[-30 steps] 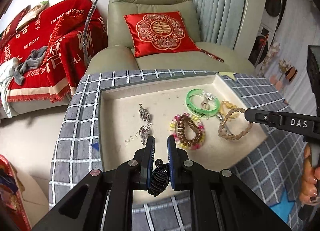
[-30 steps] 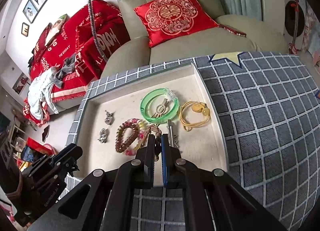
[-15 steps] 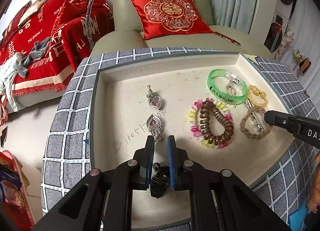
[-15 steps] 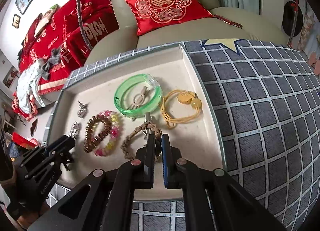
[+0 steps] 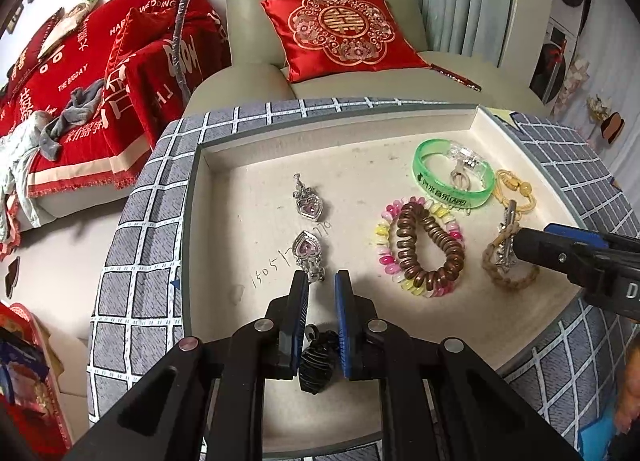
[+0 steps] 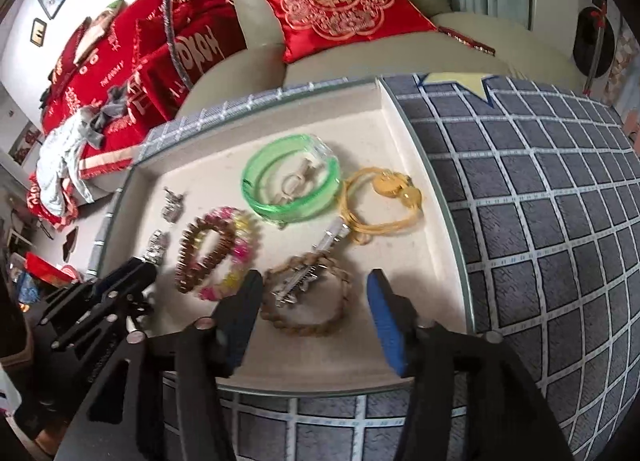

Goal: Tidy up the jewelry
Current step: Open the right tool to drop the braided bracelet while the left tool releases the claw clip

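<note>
My left gripper (image 5: 322, 283) hangs low over the front of the cream tray (image 5: 240, 181), shut on a black hair clip (image 5: 318, 365) held deep between its pads. Just ahead of its tips lie two silver heart pendants (image 5: 307, 249). My right gripper (image 6: 314, 281) is opening over the tray's right side. A silver hair clip (image 6: 298, 285) lies loose between its fingers, resting across a braided tan bracelet (image 6: 308, 321); neither pad touches it. In the left wrist view the right gripper (image 5: 536, 239) reaches in beside that braided bracelet (image 5: 508, 275).
Also in the tray are a green bangle (image 6: 292, 185), a yellow cord bracelet (image 6: 384, 201) and a brown coil tie on a pink-and-yellow bead bracelet (image 5: 428, 249). The tray sits on a grey checked cloth (image 6: 540, 201). An armchair with a red cushion (image 5: 340, 29) stands behind.
The right gripper's jaws have opened and let go of the silver hair clip, which now rests on the braided bracelet. Both grippers have sunk closer to the tray. The left grip is unchanged.
</note>
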Motion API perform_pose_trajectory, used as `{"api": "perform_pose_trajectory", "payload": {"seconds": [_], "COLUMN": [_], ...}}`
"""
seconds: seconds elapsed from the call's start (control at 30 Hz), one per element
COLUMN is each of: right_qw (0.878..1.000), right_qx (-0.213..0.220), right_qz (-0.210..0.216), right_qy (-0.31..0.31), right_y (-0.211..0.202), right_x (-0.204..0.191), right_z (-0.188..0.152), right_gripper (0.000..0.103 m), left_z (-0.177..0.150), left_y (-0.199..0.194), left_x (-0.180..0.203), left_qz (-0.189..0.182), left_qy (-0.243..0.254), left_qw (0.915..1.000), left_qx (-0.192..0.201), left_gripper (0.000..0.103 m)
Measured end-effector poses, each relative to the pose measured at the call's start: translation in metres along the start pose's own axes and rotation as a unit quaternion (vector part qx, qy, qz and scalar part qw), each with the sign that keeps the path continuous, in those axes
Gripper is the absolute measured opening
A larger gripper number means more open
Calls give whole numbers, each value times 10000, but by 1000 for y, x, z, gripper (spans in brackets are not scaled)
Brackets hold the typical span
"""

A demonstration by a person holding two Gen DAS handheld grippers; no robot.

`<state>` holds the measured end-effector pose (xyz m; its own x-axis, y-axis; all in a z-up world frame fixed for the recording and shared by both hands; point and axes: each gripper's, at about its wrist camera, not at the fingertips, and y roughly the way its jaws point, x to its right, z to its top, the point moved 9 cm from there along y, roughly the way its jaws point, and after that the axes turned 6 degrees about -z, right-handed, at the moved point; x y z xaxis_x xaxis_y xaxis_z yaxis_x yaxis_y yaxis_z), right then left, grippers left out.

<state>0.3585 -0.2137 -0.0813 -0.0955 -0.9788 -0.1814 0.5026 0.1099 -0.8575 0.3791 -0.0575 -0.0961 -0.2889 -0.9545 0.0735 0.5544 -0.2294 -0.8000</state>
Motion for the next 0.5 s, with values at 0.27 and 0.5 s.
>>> {"api": "perform_pose_trajectory", "payload": {"seconds": [0.27, 0.5], "right_qw": [9995, 9994], "right_qx": [267, 322], "right_qz": [108, 36], "right_qy": [92, 126], "right_y": [-23, -31], "right_x": [-1, 6], "right_z": [9, 10], "right_gripper": [59, 59], "left_z": [8, 13], "left_y": [-12, -16], "left_x": [-1, -2], "left_qz": [70, 142], "left_qy": [-27, 23], "left_qw": [9997, 9994], "left_qx": [247, 314], "left_gripper": [29, 31]}}
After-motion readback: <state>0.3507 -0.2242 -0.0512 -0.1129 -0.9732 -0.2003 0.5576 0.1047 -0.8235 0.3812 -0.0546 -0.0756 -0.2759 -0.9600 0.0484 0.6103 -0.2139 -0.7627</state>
